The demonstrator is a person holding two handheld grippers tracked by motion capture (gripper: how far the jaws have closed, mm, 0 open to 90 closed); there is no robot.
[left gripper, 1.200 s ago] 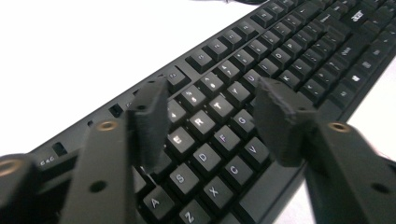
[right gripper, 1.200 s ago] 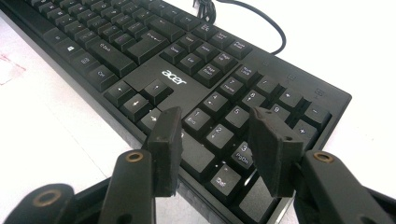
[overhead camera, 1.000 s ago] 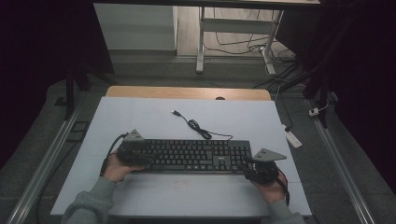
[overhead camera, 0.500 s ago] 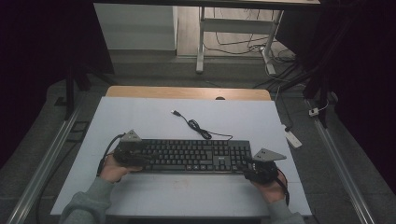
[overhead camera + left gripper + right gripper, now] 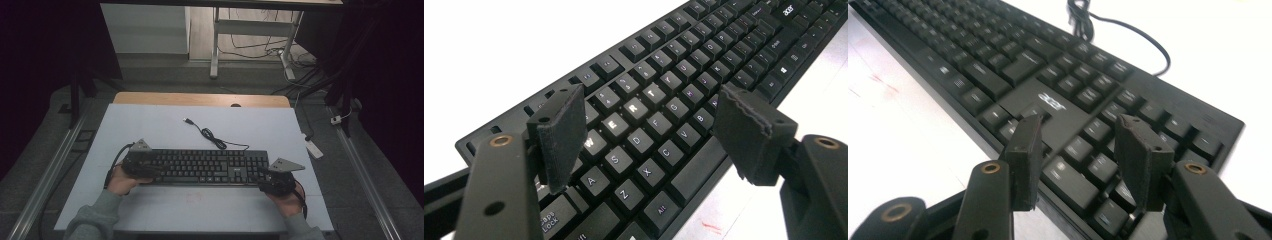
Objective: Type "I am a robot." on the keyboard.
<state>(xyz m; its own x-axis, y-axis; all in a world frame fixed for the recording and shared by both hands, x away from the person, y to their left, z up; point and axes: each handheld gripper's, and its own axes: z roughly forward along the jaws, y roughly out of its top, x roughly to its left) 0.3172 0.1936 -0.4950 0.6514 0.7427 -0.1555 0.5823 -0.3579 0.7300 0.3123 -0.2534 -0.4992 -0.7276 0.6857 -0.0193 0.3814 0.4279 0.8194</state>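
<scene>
High view had you at the near edge of the pale grey table top (image 5: 150, 125), with the long black plastic keyboard (image 5: 205, 167) lying flat across it, closer to you than to the far wooden edge. Your left gripper (image 5: 145, 167) sat at the keyboard's left end and your right gripper (image 5: 267, 180) at its right end, each hand wrapped around its tool. Behind the keyboard, its thin black cable (image 5: 212, 137) ran away from you in a loose knot and ended in a plug lying on the table beyond the keyboard.

Left gripper view showed your left gripper (image 5: 649, 130) with its two black jaws standing well apart, one pad over the keyboard's left-hand letter rows near Q and A, the other off the front edge beside the space bar. The keyboard (image 5: 664, 100) stretched away between them; whether either pad touched the keys, I could not tell. Nothing was clamped.

Right gripper view showed your right gripper (image 5: 1078, 160) also spread, though less widely, its pads hanging over the number-pad end of the keyboard (image 5: 998, 60), just this side of the silver brand mark. The keys lay under the gap, and the jaws gripped nothing. Past the keyboard's far edge the cable (image 5: 1128, 35) curved across the white surface.
</scene>
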